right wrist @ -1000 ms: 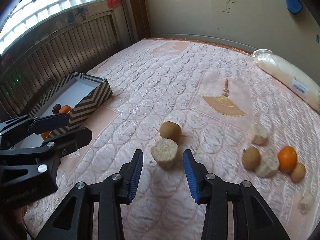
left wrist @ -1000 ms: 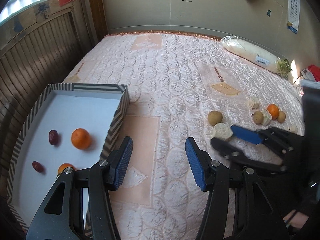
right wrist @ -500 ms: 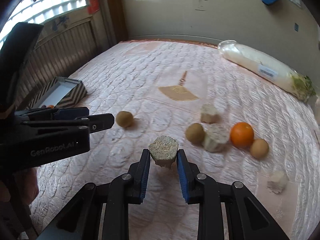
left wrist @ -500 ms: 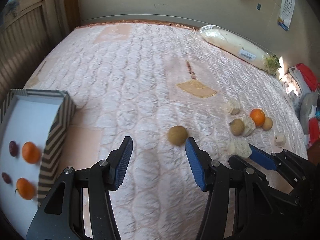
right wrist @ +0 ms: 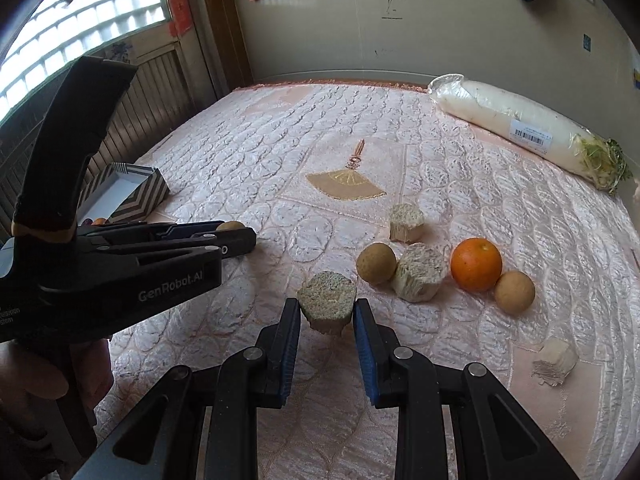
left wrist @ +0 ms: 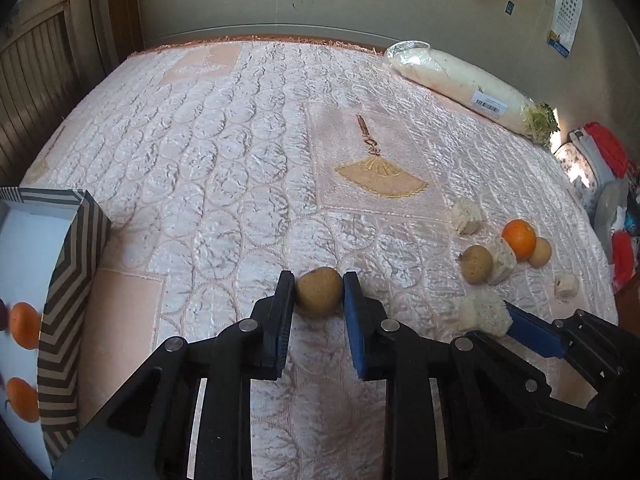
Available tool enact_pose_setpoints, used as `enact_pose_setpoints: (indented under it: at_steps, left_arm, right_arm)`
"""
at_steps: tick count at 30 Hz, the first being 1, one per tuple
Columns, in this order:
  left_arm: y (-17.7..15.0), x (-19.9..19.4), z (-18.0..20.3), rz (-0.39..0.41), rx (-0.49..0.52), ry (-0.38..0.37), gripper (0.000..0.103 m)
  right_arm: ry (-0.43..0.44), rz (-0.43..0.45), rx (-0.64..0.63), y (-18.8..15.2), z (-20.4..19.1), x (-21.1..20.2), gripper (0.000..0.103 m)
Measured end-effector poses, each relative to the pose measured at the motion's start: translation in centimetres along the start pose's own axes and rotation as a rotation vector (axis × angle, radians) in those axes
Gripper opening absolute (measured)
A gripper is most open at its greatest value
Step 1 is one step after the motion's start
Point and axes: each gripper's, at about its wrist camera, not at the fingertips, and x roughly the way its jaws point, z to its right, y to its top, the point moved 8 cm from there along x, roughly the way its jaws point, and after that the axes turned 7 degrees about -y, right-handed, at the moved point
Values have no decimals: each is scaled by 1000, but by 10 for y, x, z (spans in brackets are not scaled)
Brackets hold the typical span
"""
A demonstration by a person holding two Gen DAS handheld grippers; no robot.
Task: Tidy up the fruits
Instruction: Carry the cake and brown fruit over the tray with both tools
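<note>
- The left claw (left wrist: 319,295) is closing on a round, tan, rough-skinned fruit (left wrist: 319,291) lying on the bed (left wrist: 248,152); its pads touch both sides.
- The right claw (right wrist: 327,317) pinches a pale, fibrous cut chunk (right wrist: 327,306).
- Done: two glossy oranges (left wrist: 24,330) lie in the striped cardboard box (left wrist: 66,320).
- Left: an orange (right wrist: 476,265), two tan fruits and three chunks sit on the quilted satin cover.

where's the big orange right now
In the right wrist view, the round orange fruit lies on the quilted pink bedspread at right, touching a pale cut chunk and a small brown fruit.
</note>
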Motion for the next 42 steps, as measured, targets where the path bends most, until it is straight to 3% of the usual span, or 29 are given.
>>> enact_pose_setpoints:
  at_steps: [7, 18, 42]
  left_arm:
    - [-7, -26, -5, 46, 8, 22, 24]
    - [-31, -74, -34, 119, 27, 165, 24]
    - [-86, -175, -165, 220, -171, 327, 24]
  right_arm:
    - [8, 14, -6, -3, -8, -6, 26]
    - [37, 40, -36, -8, -43, -21, 26]
    - [111, 73, -232, 11, -173, -33, 26]
